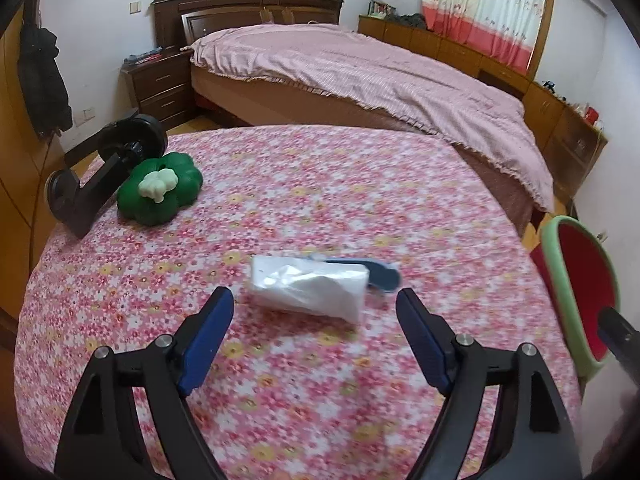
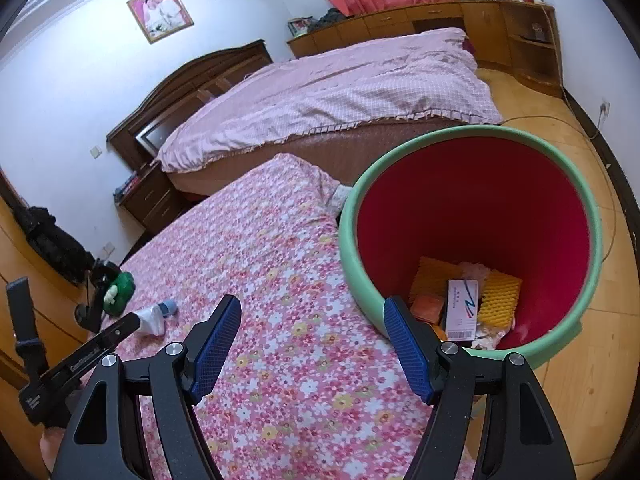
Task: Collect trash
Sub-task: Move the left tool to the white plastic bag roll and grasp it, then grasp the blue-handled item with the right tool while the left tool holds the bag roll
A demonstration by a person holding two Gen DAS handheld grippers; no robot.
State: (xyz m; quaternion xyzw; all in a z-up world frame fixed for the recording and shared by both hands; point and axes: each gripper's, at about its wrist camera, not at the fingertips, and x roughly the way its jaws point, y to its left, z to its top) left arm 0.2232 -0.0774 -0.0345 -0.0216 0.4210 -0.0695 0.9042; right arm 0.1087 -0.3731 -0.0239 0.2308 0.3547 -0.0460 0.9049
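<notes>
Your bench (image 1: 320, 200), under a pink floral cloth, carries, left to right:

- A black clamp stand (image 1: 100, 168) at the far left edge.
- A green clover-shaped toy (image 1: 164, 188) with a pale knob on top, touching the stand's right side.
- A white plastic-wrapped tissue pack (image 1: 308, 288) near the middle, lying flat, with a blue object (image 1: 384, 278) tucked against its far right end; you cannot tell what that blue piece is.
- Off the right edge, on the wooden floor, a waste bin (image 2: 592, 216) with a green rim and red inside. It holds yellow foam netting (image 2: 500, 300), a small white carton (image 2: 462, 308) and other scraps.

Your left gripper (image 1: 316, 308) hangs over the bench with jaws spread, nothing between them; the tissue pack lies just beyond its fingertips, nothing in the way.

Your right gripper (image 2: 312, 316) is likewise spread and empty, its right finger (image 2: 404, 344) overlapping the bin's near rim.

Behind the bench: a bed (image 1: 360, 68) with a pink quilt, and a dark nightstand (image 1: 160, 88).
</notes>
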